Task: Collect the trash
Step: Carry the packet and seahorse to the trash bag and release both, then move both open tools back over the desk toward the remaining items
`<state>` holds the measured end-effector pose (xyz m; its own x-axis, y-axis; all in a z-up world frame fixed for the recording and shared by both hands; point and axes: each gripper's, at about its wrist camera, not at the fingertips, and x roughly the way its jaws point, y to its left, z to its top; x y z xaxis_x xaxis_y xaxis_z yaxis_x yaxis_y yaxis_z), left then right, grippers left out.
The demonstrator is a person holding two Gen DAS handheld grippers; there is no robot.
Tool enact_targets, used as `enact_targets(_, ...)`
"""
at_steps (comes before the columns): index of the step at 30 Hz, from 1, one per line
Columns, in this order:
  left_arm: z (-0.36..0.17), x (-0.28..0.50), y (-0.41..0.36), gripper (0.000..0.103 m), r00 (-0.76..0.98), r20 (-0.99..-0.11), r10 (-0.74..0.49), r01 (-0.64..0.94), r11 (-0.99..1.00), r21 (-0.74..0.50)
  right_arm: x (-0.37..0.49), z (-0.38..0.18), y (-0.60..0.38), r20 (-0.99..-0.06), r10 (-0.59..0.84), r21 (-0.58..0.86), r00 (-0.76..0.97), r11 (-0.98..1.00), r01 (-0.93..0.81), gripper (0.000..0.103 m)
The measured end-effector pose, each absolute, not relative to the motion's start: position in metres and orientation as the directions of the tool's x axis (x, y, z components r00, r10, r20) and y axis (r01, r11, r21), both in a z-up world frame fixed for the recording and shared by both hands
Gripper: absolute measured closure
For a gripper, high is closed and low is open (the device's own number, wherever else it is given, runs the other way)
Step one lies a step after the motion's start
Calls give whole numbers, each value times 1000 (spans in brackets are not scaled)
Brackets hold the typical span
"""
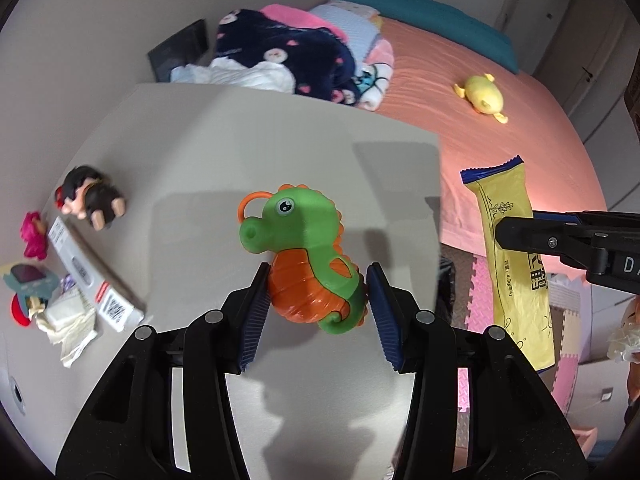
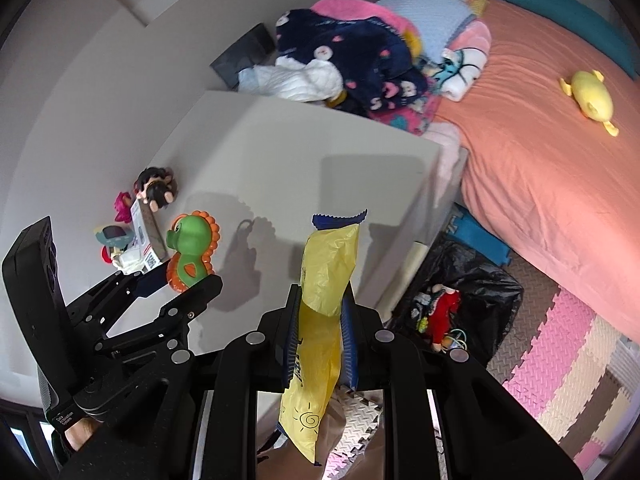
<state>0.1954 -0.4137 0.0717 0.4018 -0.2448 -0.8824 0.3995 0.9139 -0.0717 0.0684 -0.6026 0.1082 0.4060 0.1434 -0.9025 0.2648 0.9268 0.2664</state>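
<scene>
Wrapper [image 2: 326,300] pinched in right hand-held gripper [image 2: 318,340]: carry w/o slack to bin bag [image 2: 472,280]; left hand-held gripper [image 1: 316,300] clamps seahorse toy [image 1: 308,256].

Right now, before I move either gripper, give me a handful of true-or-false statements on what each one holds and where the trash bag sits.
1. The left gripper has the green and orange seahorse toy between its fingers. True.
2. The right gripper is open with nothing in it. False: it is shut on the yellow snack wrapper.
3. The black trash bag sits on the floor between the white table and the bed. True.
4. The yellow plush toy lies on the white table. False: it lies on the bed.
5. The trash bag has nothing in it. False: a red item and other bits show inside.
</scene>
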Motion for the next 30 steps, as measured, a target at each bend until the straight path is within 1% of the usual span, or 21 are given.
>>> enact_targets(11, 67, 180, -513, 55, 338, -890, -305, 557, 827, -72, 9, 108, -681, -902, 75, 268, 424, 869, 416, 82)
enact_targets(21, 46, 161, -582, 55, 249, -912, -325, 662, 745, -85, -37, 95, -739, -920, 29, 247, 390, 817, 522, 82)
enact_targets(22, 40, 161, -588, 48, 225, -922, -316, 681, 727, -83, -38, 92, -744, -926, 31, 242, 377, 815, 527, 73)
enact_targets(23, 37, 159, -594, 21, 232, -927, -294, 690, 722, -56, -39, 90, -748, -931, 22, 228, 364, 813, 536, 63)
enact_targets(24, 35, 156, -600, 6, 262, -929, -262, 692, 722, -9, -40, 88, -752, -937, -5, 202, 348, 806, 556, 44)
enact_targets(25, 35, 153, -605, 6, 311, -920, -237, 694, 718, 50, -43, 88, -756, -938, -39, 178, 345, 799, 574, 41)
enact_targets(26, 35, 151, -608, 6, 328, -917, -226, 699, 711, 75, -45, 88, -759, -936, -52, 171, 348, 796, 580, 41)
enact_targets(30, 32, 152, -612, 6, 323, -921, -217, 703, 707, 80, -52, 87, -769, -934, -53, 178, 354, 788, 589, 41)
